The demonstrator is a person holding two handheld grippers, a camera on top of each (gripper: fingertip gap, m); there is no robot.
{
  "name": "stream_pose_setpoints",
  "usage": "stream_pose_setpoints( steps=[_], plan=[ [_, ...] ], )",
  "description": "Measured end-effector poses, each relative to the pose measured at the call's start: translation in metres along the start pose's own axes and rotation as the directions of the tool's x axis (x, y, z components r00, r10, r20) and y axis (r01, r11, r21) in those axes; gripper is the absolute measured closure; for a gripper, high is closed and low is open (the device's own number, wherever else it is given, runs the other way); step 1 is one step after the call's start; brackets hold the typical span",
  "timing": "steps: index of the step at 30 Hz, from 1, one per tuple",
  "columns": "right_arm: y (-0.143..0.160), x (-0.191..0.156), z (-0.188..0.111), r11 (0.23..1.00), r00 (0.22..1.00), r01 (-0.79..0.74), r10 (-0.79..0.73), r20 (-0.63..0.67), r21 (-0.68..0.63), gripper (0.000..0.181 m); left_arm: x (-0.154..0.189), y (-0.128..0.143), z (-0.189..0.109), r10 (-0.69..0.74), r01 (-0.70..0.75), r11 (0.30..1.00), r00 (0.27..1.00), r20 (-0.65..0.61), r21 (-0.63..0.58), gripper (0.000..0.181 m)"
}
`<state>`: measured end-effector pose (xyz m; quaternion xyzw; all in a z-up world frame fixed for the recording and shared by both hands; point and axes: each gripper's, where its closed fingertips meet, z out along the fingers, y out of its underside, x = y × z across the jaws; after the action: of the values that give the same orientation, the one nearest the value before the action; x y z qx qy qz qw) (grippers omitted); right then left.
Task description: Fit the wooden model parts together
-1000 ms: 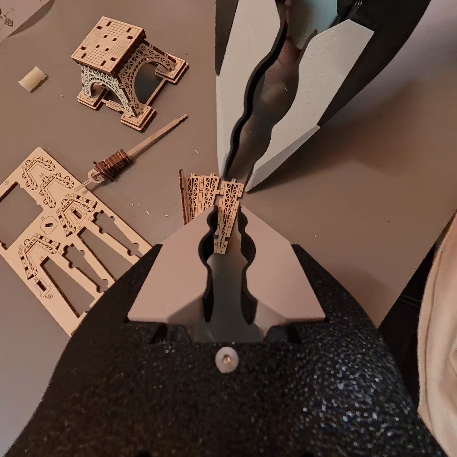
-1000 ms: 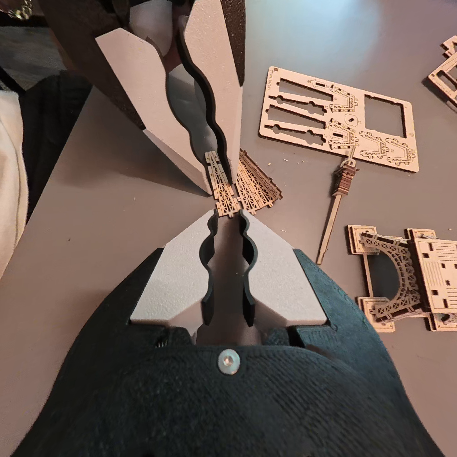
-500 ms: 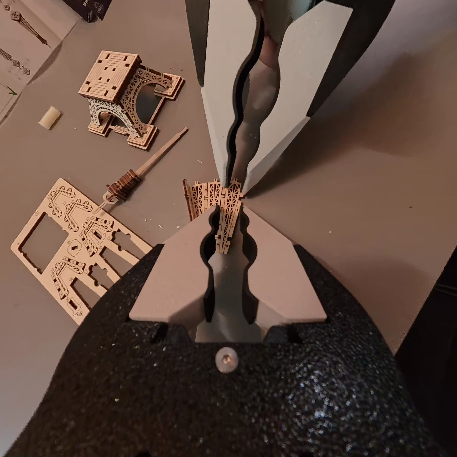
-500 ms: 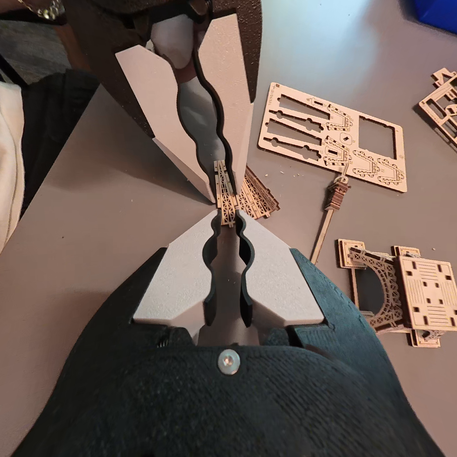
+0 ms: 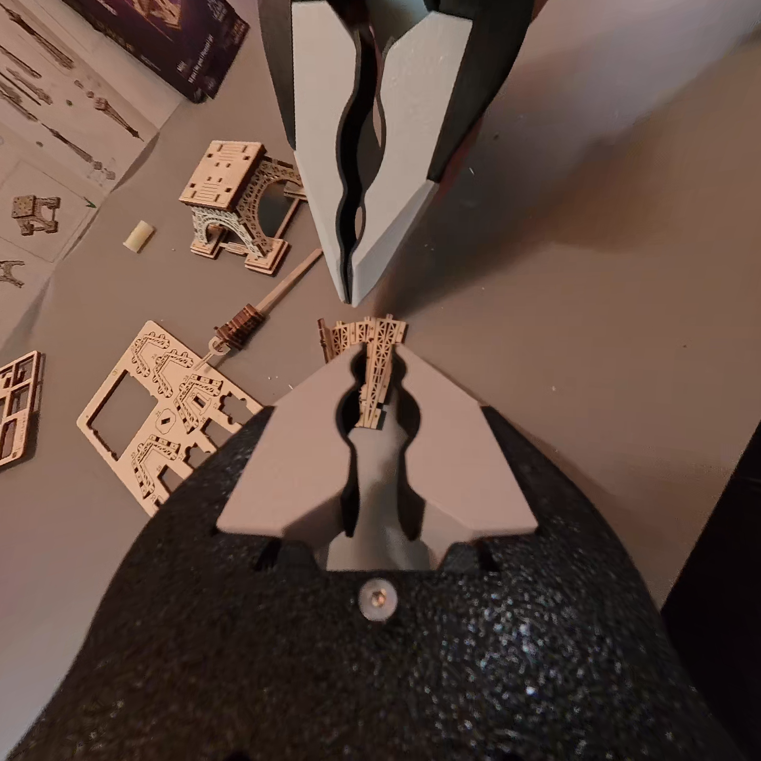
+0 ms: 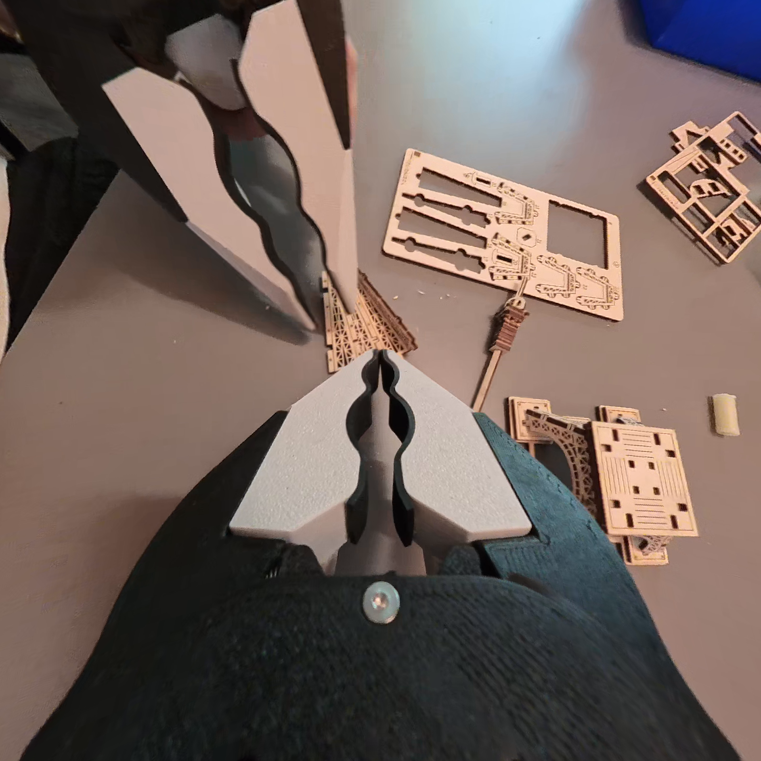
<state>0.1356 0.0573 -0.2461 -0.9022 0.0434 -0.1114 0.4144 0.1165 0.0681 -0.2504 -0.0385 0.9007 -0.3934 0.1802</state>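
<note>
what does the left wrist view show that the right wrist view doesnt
Only the left wrist view shows the dark box and the instruction sheet at the far left.

Only the right wrist view shows a blue thing in the far corner.

Both share the lattice piece pinched in the left gripper, the right gripper shut on nothing, the tower base, the spire, the cut-out sheet, the pale block and a second frame.

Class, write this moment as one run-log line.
left tongs: shut on lattice panel | right tongs: shut, empty, apart from panel | tower base: on table, untouched
</note>
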Motion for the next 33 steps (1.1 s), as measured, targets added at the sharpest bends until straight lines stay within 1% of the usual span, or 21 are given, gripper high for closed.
stream_pose_setpoints(
  steps=[1,2,6,8,10,15,19,23,28,33],
  plan=[
    [-0.001,-0.001,0.001,1.000,1.000,-0.007,0.007,0.019,0.003,0.181,-0.002,-0.001,-0.001,-0.014,0.014,1.000,1.000,0.009,0.010,0.181],
    [-0.002,-0.003,0.002,1.000,0.999,-0.003,0.003,0.043,0.005,0.181,-0.005,-0.002,0.000,-0.028,0.028,1.000,0.999,0.016,0.014,0.181],
    [-0.002,-0.007,0.007,0.999,0.997,0.032,-0.032,0.065,-0.004,0.181,-0.012,0.001,0.004,-0.054,0.053,0.999,0.998,0.028,0.009,0.181],
    [0.002,-0.010,0.010,0.999,0.996,0.046,-0.044,0.074,-0.022,0.181,-0.013,0.007,0.009,-0.061,0.061,0.998,0.998,0.013,-0.025,0.181],
    [0.006,-0.011,0.012,0.998,0.996,0.055,-0.053,0.071,-0.038,0.181,-0.011,0.009,0.011,-0.065,0.065,0.997,0.998,0.001,-0.031,0.181],
    [0.005,-0.012,0.013,0.998,0.997,0.052,-0.051,0.054,-0.029,0.181,-0.009,0.008,0.012,-0.069,0.069,0.997,0.998,-0.002,-0.030,0.181],
    [0.005,-0.013,0.013,0.996,0.996,0.080,-0.078,0.049,-0.033,0.181,-0.007,0.008,0.011,-0.062,0.062,0.997,0.998,-0.008,-0.034,0.181],
    [0.005,-0.015,0.012,0.995,0.994,0.095,-0.094,0.049,-0.036,0.181,-0.005,0.008,0.010,-0.055,0.055,0.998,0.999,0.002,-0.041,0.181],
    [-0.001,-0.013,0.009,0.996,0.995,0.091,-0.091,0.043,-0.006,0.181,-0.006,0.008,0.010,-0.069,0.070,0.997,0.997,0.017,-0.042,0.181],
    [0.004,-0.016,0.012,0.994,0.993,0.109,-0.107,0.054,-0.031,0.181,-0.004,0.010,0.009,-0.083,0.084,0.995,0.996,0.018,-0.054,0.181]
  ],
)
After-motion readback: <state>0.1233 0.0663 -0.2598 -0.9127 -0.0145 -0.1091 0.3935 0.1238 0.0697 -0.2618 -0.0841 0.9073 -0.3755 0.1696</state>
